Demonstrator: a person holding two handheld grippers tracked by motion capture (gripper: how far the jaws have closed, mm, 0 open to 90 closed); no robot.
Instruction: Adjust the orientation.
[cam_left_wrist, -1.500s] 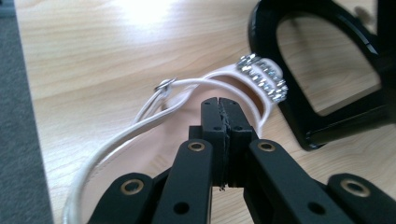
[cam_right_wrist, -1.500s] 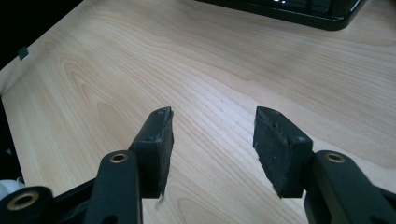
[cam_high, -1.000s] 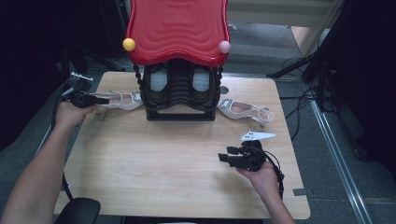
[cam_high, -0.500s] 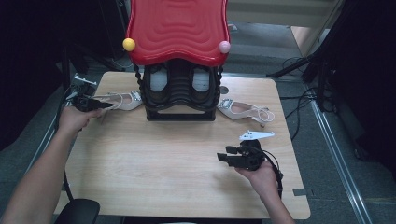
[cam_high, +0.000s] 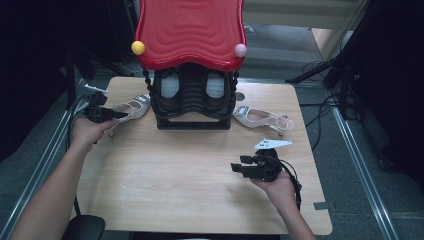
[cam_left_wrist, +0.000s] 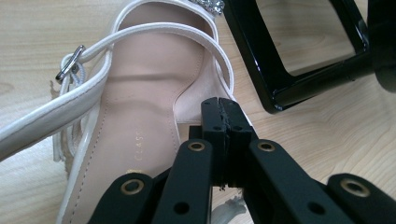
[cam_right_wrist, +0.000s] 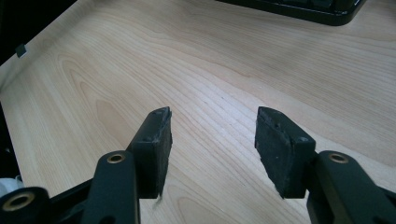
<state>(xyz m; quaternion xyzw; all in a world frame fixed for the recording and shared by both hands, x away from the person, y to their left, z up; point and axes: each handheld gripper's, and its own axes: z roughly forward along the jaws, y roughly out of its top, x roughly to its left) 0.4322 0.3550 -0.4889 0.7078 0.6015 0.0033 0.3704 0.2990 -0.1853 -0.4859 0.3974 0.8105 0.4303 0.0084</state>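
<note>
- Left gripper (cam_high: 120, 115) sits at the desk's left edge with its jaws pressed flat together; in the left gripper view the pads (cam_left_wrist: 219, 135) meet over the inner rim of a pale sandal (cam_left_wrist: 140, 130), and I cannot tell whether a thin edge of it is pinched between them.
- Right gripper (cam_high: 239, 166) rests low over bare wood near the desk's front right part, jaws standing apart with nothing between them.
- That sandal (cam_high: 131, 108) lies on its sole at the left edge of the desk (cam_high: 175, 200), toe end just beside the black foot of the shoe rack (cam_high: 192, 107), heel end toward the left hand (cam_high: 90, 132).
- Its twin, a second sandal (cam_high: 260, 118), lies at the right of the rack, well apart from the right gripper.
- Two darker shoes (cam_high: 170, 85) already stand inside the rack under its red top (cam_high: 190, 32).
- Handling, as I judge it: the sandal looks light, with a stiff moulded sole but thin, floppy straps and a small metal buckle (cam_left_wrist: 70, 67).
- Glossy strap leather would likely slide in the pads, and the sparkly trim (cam_left_wrist: 210, 5) at the toe looks easy to damage.
- Best hold seems to be the firm side wall of the sole or the heel counter, not a strap, so the shoe does not swing or twist when lifted.
</note>
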